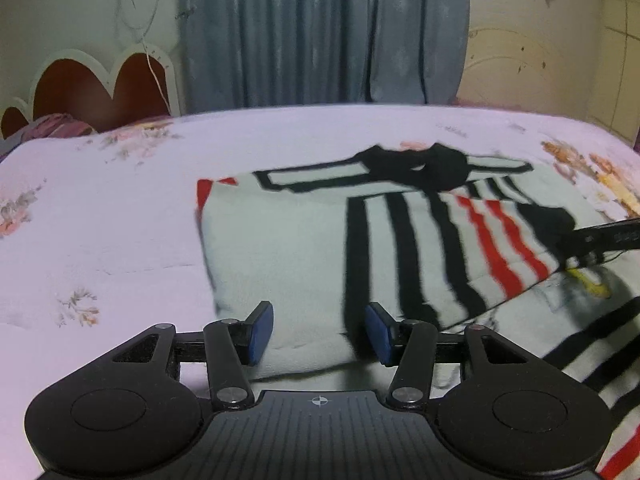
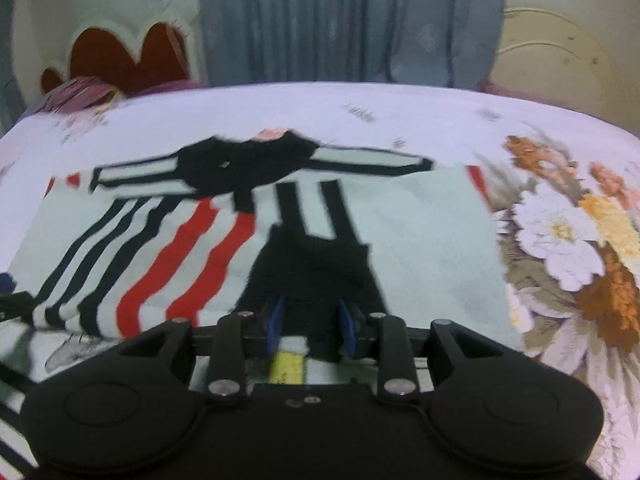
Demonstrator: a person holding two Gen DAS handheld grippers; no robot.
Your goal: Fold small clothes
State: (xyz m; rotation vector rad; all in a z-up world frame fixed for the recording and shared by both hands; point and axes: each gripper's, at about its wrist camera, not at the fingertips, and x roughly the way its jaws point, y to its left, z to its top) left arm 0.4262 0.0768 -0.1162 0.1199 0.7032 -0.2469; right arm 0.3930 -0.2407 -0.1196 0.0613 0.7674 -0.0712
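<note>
A small white knit sweater (image 1: 288, 232) with black and red stripes and a black collar lies on the bed, partly folded; it also shows in the right wrist view (image 2: 420, 232). My left gripper (image 1: 319, 332) is open and empty, its blue pads (image 1: 262, 330) just above the sweater's near edge. My right gripper (image 2: 311, 322) has its pads (image 2: 276, 320) closed partway on the black cuff (image 2: 316, 268) of a striped sleeve laid over the body. The right gripper also shows at the right edge of the left wrist view (image 1: 600, 240).
The bed (image 1: 100, 220) has a pale floral sheet with big flowers on the right (image 2: 568, 240). A heart-shaped headboard (image 1: 100, 84) and grey curtains (image 1: 320, 32) stand behind. A pink cloth (image 2: 84, 94) lies by the headboard.
</note>
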